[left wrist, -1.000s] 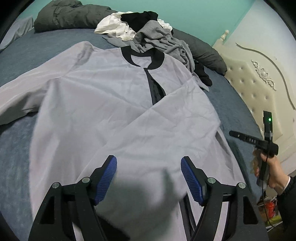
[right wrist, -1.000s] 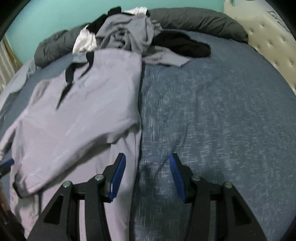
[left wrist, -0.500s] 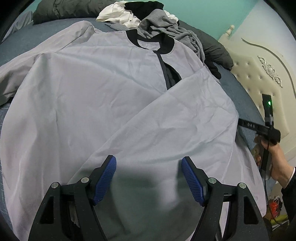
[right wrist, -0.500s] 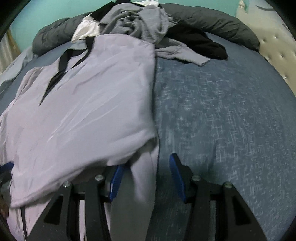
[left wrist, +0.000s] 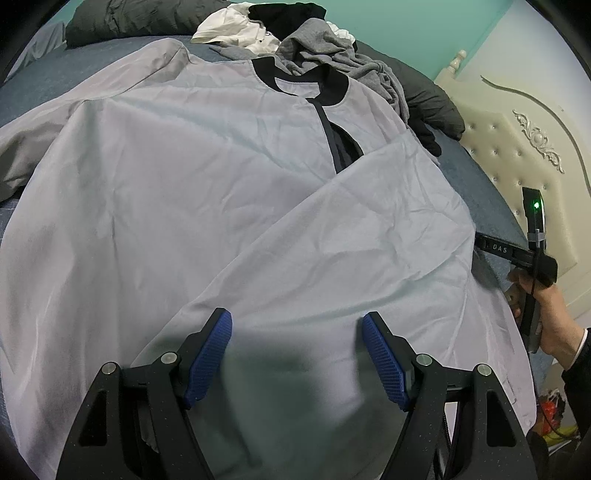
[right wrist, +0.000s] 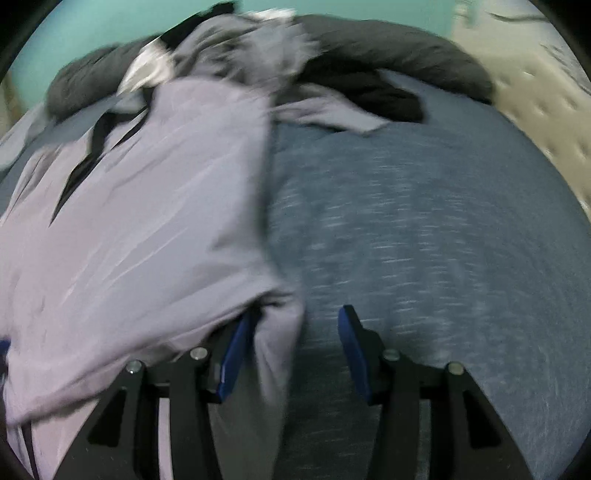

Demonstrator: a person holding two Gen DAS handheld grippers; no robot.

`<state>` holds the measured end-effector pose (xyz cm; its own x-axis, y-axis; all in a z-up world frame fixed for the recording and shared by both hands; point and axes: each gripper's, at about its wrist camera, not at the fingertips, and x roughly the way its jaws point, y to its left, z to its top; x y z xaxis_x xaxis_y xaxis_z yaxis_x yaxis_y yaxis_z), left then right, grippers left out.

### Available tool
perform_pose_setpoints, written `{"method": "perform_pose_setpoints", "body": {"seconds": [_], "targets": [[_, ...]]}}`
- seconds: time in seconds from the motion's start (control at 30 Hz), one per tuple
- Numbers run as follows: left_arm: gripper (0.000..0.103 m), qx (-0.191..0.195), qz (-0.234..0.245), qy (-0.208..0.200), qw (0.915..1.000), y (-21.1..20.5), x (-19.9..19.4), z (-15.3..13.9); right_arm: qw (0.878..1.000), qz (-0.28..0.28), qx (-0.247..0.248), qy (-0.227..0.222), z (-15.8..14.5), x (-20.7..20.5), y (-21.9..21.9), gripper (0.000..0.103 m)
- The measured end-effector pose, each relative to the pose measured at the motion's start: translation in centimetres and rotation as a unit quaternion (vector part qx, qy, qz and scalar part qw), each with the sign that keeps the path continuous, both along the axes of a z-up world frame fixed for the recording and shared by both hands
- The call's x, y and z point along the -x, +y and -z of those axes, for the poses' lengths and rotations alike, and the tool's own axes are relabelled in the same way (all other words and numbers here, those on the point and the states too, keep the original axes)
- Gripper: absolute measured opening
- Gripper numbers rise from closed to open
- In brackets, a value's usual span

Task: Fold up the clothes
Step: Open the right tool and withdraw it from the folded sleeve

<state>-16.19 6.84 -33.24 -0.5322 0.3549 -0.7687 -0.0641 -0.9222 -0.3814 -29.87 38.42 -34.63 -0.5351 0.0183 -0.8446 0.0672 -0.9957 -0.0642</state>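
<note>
A light grey jacket [left wrist: 207,177] with a black collar and black zip lies spread on the blue bed; one side is folded across its front. My left gripper [left wrist: 297,328] hovers open just above the jacket's lower part, nothing between its blue pads. In the blurred right wrist view the same jacket [right wrist: 140,229] fills the left half. My right gripper [right wrist: 295,332] stands open at the jacket's right edge, with a strip of the grey cloth lying between its pads and over the left pad [right wrist: 240,347].
A heap of grey, white and black clothes [left wrist: 306,48] and a dark duvet [left wrist: 122,18] sit at the bed's far end. A cream padded headboard [left wrist: 517,155] stands on the right. A person's hand [left wrist: 546,317] holds the right gripper's handle. Blue bedsheet [right wrist: 443,229] extends rightwards.
Both grippers moved forward and lower over the jacket. The right gripper slid left, so the jacket's edge now lies between its pads; it is still moving, the view blurred.
</note>
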Motion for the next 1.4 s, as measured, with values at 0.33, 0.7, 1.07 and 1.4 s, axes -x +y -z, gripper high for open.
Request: {"method": "perform_pose_setpoints", "body": {"seconds": [0.33, 0.7, 1.07, 1.4], "targets": [[0.077, 0.002, 0.001, -0.002, 1.0000, 0.0, 0.1, 0.3, 1.000, 0.008, 0.011, 0.018, -1.0, 0.2, 3.1, 0.050], [0.077, -0.008, -0.002, -0.004, 1.0000, -0.6, 0.2, 0.2, 1.000, -0.009, 0.006, 0.009, -0.8, -1.0, 4.4, 0.050], [0.080, 0.000, 0.002, -0.004, 1.0000, -0.1, 0.1, 0.0, 0.995, -0.027, 0.087, 0.027, -3.7, 0.2, 2.5, 0.046], [0.080, -0.010, -0.002, -0.004, 0.9999, -0.8, -0.2, -0.8, 0.999, -0.008, 0.046, -0.019, -0.3, 0.8, -0.3, 0.036]]}}
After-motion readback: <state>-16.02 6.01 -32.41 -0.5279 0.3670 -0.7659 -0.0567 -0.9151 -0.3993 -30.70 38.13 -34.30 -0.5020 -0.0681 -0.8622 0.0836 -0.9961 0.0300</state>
